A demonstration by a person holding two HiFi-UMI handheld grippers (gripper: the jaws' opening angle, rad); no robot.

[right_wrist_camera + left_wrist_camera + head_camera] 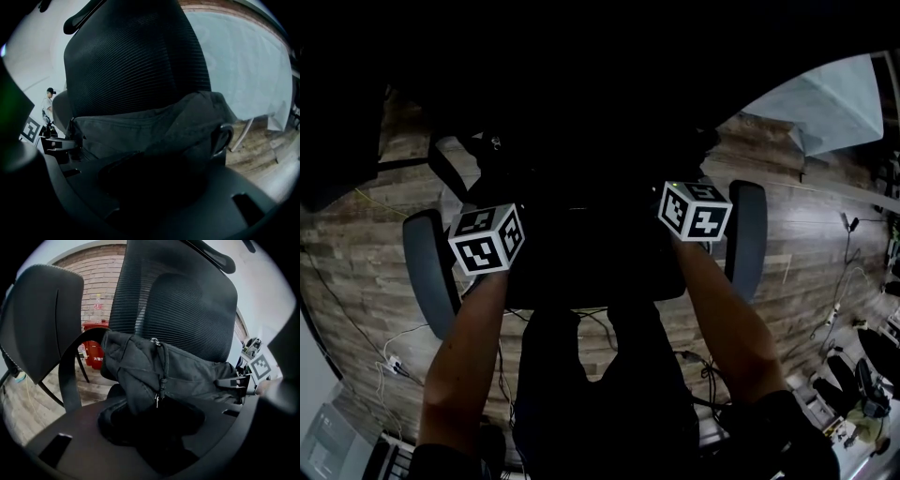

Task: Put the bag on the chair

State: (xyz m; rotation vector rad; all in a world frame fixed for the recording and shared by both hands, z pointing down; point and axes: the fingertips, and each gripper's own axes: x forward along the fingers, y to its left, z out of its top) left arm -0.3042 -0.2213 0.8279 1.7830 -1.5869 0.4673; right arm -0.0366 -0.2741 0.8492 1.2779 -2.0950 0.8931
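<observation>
- Left gripper (157, 427) has its jaws apart. A fold of the bag (187, 376) hangs loosely into the gap, and the pads do not appear to pinch it.
- Right gripper (154, 187) is likewise parted. Dark fabric lies just in front of its jaws, and as far as the shadow allows, nothing is clamped.
- The bag sits on the chair seat and leans against the backrest (187, 301), so the placing itself looks done.
- Its long axis runs side to side across the seat, with one gripper at each end. Both point down and forward at it, and neither hand is clearly nearer.
- My judgement is that the next move is a straight pull back toward the person, and the risk is a jaw snagging loose cloth.
- The bag is soft black woven cloth, slumped and creased. A small metal zip pull (156, 401) dangles on a cord at the left end, and a dark ring (222, 138) sits at the right end.
- The backrest is ribbed black mesh, tall and curved.
- The armrests (428, 272) are smooth grey pads, long and rounded, one on each side of the seat.
- Pale wood-plank floor (806, 244) lies beneath.
</observation>
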